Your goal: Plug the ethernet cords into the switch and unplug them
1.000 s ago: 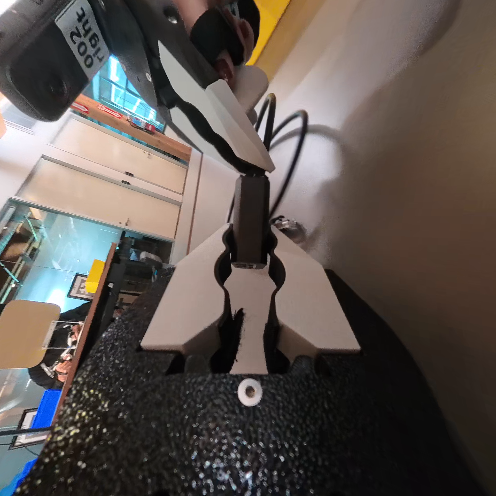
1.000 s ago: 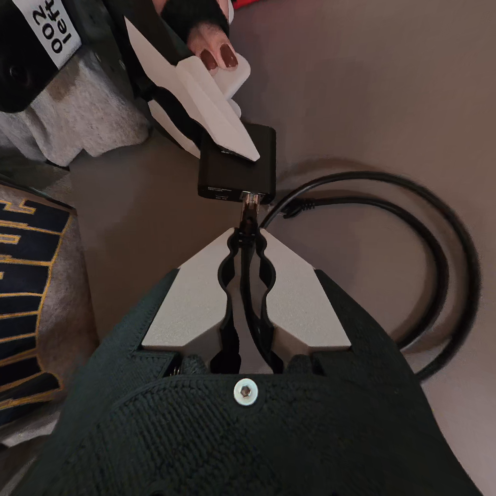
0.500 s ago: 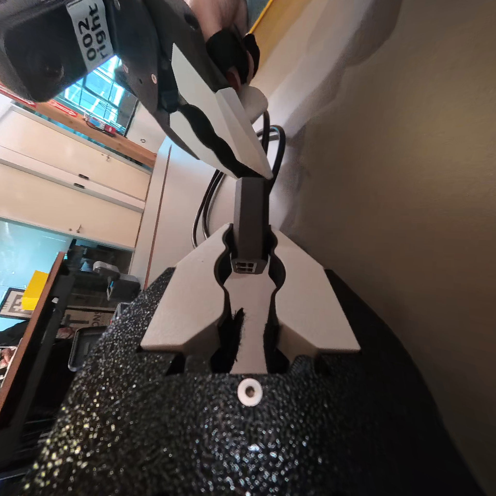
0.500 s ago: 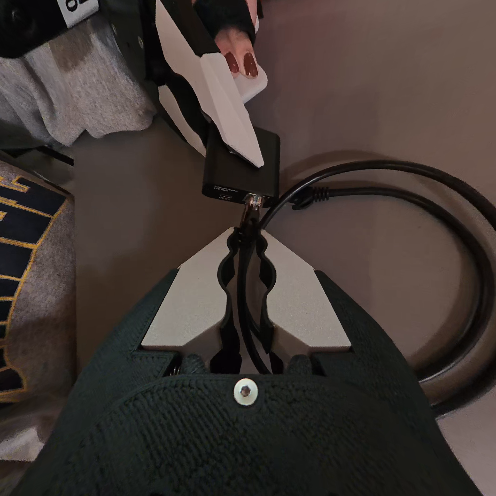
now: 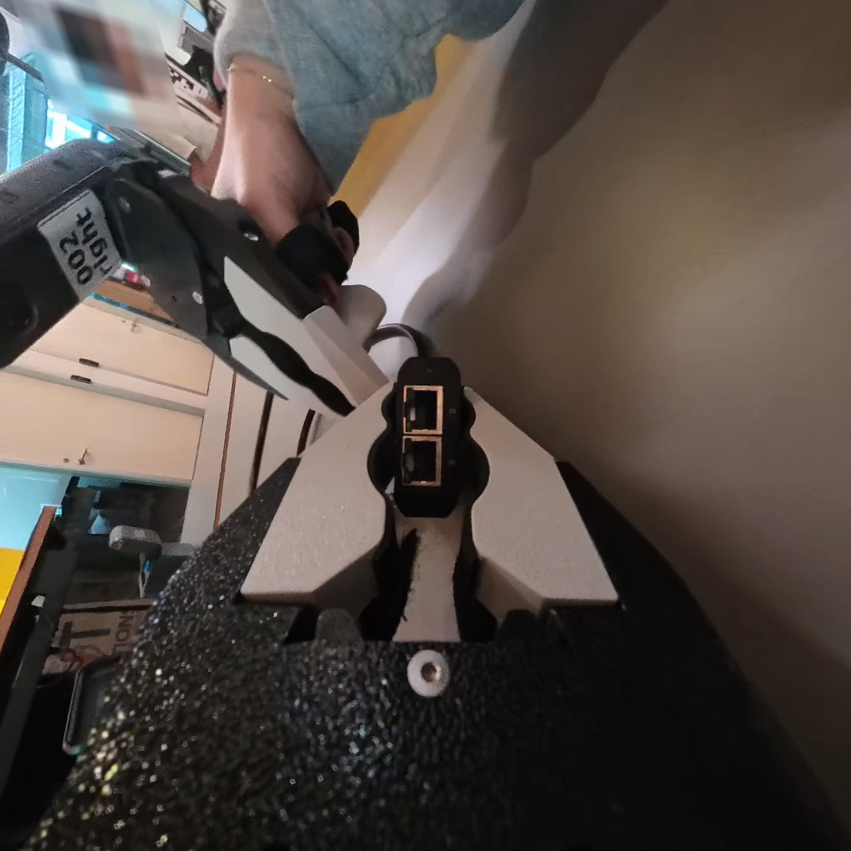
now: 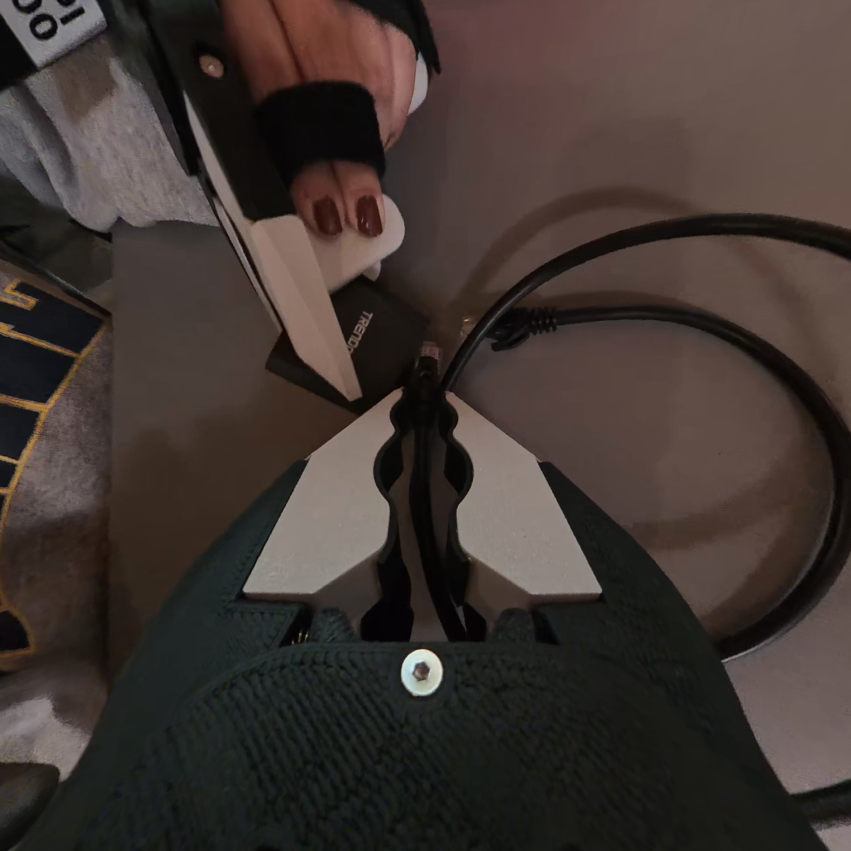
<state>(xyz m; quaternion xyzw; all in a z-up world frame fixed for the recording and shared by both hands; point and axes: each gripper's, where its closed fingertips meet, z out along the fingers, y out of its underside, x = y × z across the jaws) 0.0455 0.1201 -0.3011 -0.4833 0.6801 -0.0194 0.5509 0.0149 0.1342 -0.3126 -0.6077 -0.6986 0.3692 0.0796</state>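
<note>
Since 1 second ago the switch [image 5: 426, 442] has swung round in the left gripper [image 5: 426, 414], so its port face now looks back at the left wrist camera, and the plug [image 6: 429, 354] that sat in its port then now stands clear of it.

The switch is a small black box with 2 square metal-rimmed ports, both empty, stacked one beyond the other between the fingers. The left fingers [image 5: 331, 488] are clamped on its 2 sides near their tips. Its long axis runs along the fingers, ports toward the camera.

The right gripper [image 6: 426, 400] is closed on a black ethernet cord [image 6: 426, 506] just behind the clear plug, which juts forward past the fingertips, pointing at the switch [image 6: 382, 340] and just beside it; whether they touch is hard to tell. A second cord's plug [image 6: 515, 329] lies on the grey table [image 6: 644, 115] right of the fingertips.
</note>
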